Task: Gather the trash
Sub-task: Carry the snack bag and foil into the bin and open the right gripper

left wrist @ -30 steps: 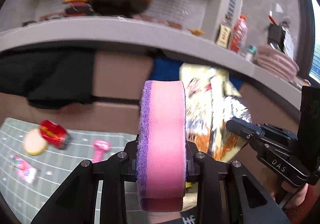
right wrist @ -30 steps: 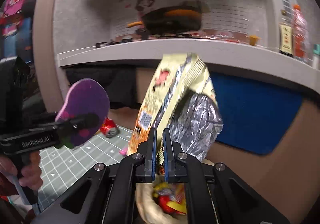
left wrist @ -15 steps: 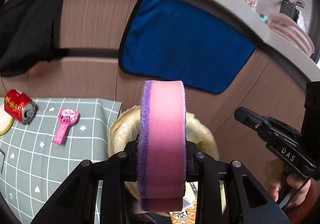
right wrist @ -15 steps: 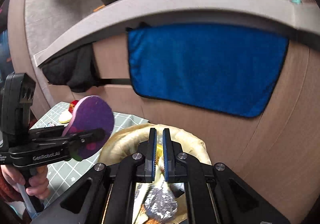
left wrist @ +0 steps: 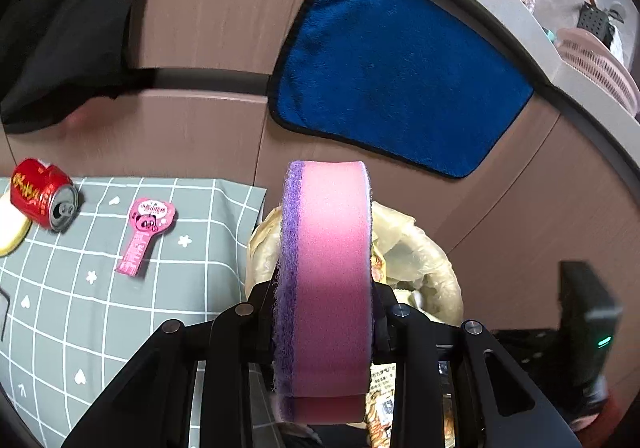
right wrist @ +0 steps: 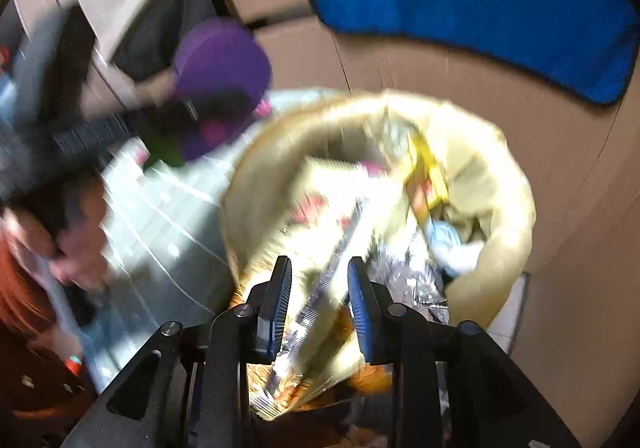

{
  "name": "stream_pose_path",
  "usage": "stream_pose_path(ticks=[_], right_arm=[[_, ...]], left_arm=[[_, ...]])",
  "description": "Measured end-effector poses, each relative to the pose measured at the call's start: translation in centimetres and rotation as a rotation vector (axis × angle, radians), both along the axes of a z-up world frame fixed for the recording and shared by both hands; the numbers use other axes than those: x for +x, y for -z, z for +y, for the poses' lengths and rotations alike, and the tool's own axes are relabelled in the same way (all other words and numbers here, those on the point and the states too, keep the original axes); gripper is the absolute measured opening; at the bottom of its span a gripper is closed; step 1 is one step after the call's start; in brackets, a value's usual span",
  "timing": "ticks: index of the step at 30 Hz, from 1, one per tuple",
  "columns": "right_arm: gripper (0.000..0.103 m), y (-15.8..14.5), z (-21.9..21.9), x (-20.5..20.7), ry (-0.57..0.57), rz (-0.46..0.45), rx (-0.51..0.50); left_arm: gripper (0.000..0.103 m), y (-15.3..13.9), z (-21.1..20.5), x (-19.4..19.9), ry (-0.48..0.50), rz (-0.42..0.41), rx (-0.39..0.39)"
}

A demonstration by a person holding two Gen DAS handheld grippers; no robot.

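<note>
Your right claw [right wrist: 319,298] gaping wide above yellowish bag-lined bin [right wrist: 516,184], yellow foil snack bag [right wrist: 320,288] lying loose between fingers. Your left claw [left wrist: 325,288] squeezing pink-purple oval sponge [left wrist: 326,272]. Red crushed can [left wrist: 42,194], pink wrapper [left wrist: 146,236] lying on grey grid mat [left wrist: 100,312].

Left wrist view: looking forward and down from close behind the sponge [left wrist: 326,280]. Right wrist view: tilting steeply down, close above the bag-lined bin [right wrist: 516,184]. Both taking in bin [left wrist: 436,256], blue towel [left wrist: 392,76] [right wrist: 472,0] and checked mat [left wrist: 80,288].
</note>
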State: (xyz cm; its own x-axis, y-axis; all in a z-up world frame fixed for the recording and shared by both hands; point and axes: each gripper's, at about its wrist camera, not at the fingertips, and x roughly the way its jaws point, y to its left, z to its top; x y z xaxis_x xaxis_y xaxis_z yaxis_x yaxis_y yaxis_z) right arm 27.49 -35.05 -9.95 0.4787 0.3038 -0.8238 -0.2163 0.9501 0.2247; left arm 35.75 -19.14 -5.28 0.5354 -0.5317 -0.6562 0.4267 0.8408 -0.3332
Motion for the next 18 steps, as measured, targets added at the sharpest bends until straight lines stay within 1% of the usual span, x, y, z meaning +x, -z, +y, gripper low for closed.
stream_pose_path(ticks=[1,4,6,7,9,10,14,18], right_arm=[[0.028,0.8,0.2,0.4,0.012,0.026,-0.015],[0.028,1.6,-0.1,1.3,0.042,0.052,0.021],[0.013,1.4,-0.3,1.8,0.04,0.039,0.02],[0.013,1.2,-0.3,2.0,0.034,0.029,0.021],[0.009,0.6,-0.6,2.6,0.04,0.007,0.032],[0.008,0.0,-0.9,2.9,0.053,-0.013,0.038],[0.008,-3.2,-2.5,3.9,0.133,-0.127,0.021],[0.008,-5.0,-3.5,4.3,0.178,-0.179,-0.014]], left_arm=[[0.031,0.1,0.2,0.0,-0.002,0.008,-0.005],[0.031,0.3,0.5,-0.1,0.001,0.011,0.004],[0.031,0.4,0.6,-0.2,0.004,0.011,0.009],[0.031,0.4,0.8,-0.3,0.007,0.011,0.007],[0.031,0.2,0.9,-0.2,0.007,0.009,0.004],[0.031,0.1,0.9,-0.1,0.007,0.007,0.001],[0.031,0.3,0.1,0.1,0.025,0.019,-0.011],[0.031,1.1,-1.9,0.3,0.071,0.039,-0.016]])
